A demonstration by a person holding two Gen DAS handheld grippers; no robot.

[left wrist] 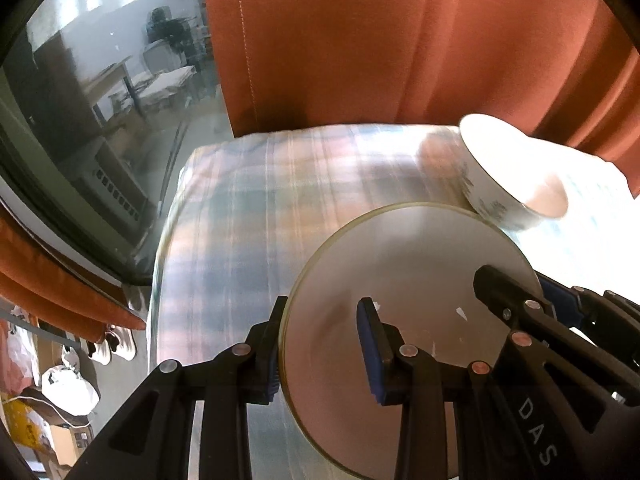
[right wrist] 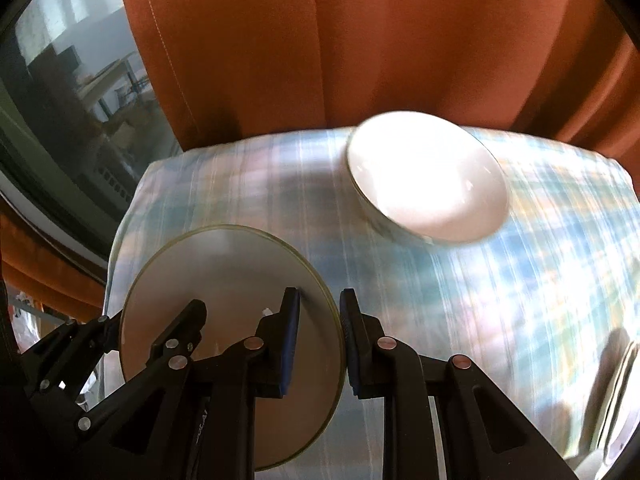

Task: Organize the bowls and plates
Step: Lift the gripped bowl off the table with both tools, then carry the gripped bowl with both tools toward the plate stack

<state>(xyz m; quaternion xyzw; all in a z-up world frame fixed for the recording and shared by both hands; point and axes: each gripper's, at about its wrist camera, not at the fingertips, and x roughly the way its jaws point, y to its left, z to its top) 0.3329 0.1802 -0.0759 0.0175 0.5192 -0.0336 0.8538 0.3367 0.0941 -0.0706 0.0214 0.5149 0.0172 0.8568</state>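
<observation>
Plate, white with thin gold rim, is tilted above the desk's left-front part. Left claw pinches its left edge, right claw its right edge. White bowl sits near the far edge by the orange curtain; checked cloth between is open.

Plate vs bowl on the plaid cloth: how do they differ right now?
The plate is flat and shallow; the bowl is deep with tall walls.
The plate is clamped at opposite rim edges by the left gripper and the right gripper; no gripper touches the bowl.
The plate looks plain with a yellowish rim; the bowl carries a dark printed pattern outside, seen in the left wrist view.
Both are round and pale, over the tablecloth.
</observation>
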